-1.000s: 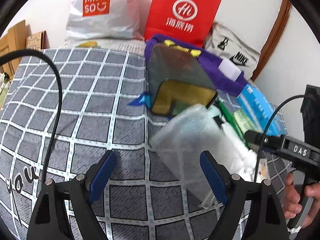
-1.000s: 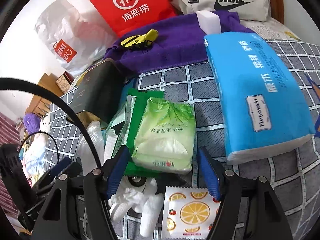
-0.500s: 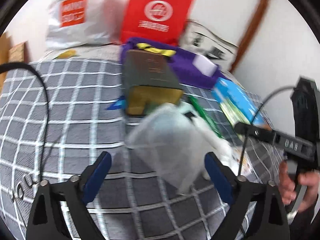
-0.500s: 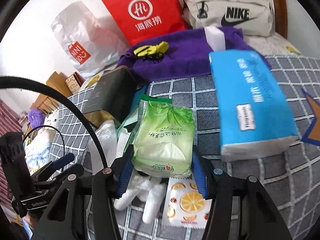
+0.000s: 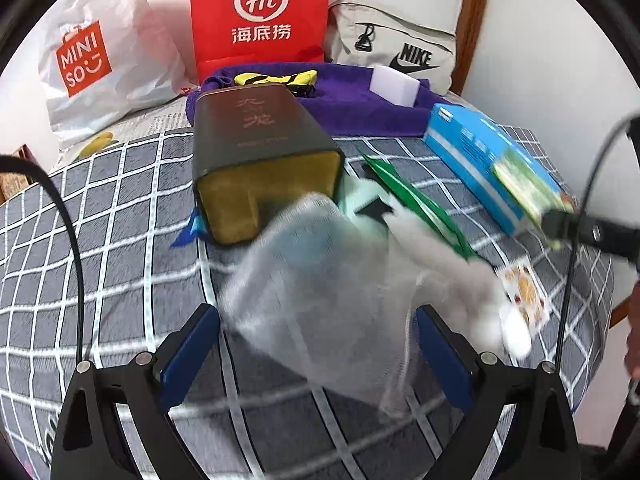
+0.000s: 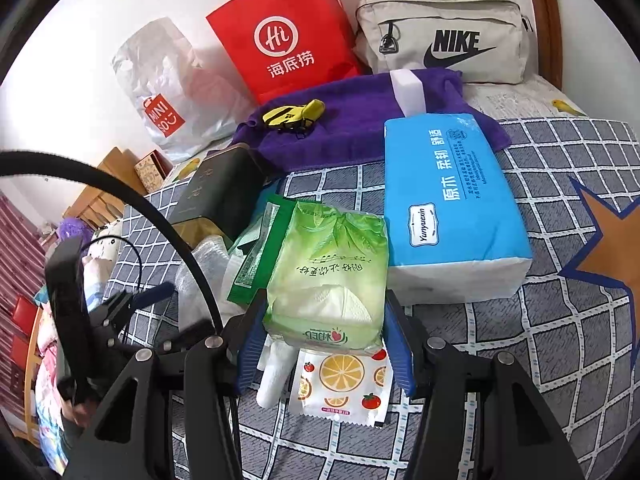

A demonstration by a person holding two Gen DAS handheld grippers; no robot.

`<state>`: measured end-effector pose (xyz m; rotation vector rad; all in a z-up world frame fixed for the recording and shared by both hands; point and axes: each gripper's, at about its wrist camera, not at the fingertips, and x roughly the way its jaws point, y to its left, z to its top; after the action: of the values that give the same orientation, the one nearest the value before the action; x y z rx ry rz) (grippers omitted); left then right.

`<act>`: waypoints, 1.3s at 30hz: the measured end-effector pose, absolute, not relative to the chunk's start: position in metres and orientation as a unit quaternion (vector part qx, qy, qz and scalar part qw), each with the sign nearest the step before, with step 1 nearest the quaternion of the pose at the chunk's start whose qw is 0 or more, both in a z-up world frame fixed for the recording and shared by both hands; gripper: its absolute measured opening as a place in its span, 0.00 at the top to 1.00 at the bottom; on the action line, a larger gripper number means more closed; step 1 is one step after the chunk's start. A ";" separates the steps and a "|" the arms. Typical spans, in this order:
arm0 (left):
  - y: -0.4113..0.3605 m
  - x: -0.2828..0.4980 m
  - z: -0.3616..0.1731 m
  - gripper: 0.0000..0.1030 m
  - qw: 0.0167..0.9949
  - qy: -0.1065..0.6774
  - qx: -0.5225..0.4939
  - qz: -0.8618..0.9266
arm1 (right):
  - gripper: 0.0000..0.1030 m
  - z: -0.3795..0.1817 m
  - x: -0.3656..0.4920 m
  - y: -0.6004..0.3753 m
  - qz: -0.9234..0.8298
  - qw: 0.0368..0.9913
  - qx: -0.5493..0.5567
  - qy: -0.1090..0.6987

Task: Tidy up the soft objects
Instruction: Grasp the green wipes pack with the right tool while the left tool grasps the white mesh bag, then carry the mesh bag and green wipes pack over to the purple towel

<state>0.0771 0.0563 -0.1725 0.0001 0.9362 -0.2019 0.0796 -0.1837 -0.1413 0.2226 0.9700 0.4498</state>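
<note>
The bed (image 6: 560, 340) with its grey checked cover carries the whole clutter. The blue tissue pack (image 6: 448, 204) lies right of centre, as it did a second ago. The clear plastic bag (image 5: 320, 300) sits blurred between the blue pads of the left tool (image 5: 316, 354), whose jaws are opening and now stand wide, touching nothing; the bag looks released rather than held. The change that counts is at the right tool (image 6: 322, 340): a second ago its pads stood clear on both sides of the green tissue pack (image 6: 332, 272); now they pinch the pack's near end, above the orange-print sachet (image 6: 340, 384). Judging by that, the green pack is the next soft thing ready to be carried off.
</note>
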 end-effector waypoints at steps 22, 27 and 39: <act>0.079 0.074 -0.144 0.88 0.881 0.460 -0.041 -0.097 | 0.48 -0.113 0.086 -0.181 0.238 0.858 0.082 0.447; 0.082 0.068 -0.123 0.88 0.886 0.443 -0.062 -0.121 | 0.48 -0.105 0.090 -0.182 0.243 0.860 0.080 0.441; 0.068 0.094 -0.087 0.88 0.898 0.418 -0.063 -0.127 | 0.48 -0.088 0.114 -0.185 0.247 0.866 0.059 0.430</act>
<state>0.0936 0.0682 -0.0870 -0.1298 0.8651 -0.2622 0.1140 -0.1852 -0.0877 0.1234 0.9015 0.5181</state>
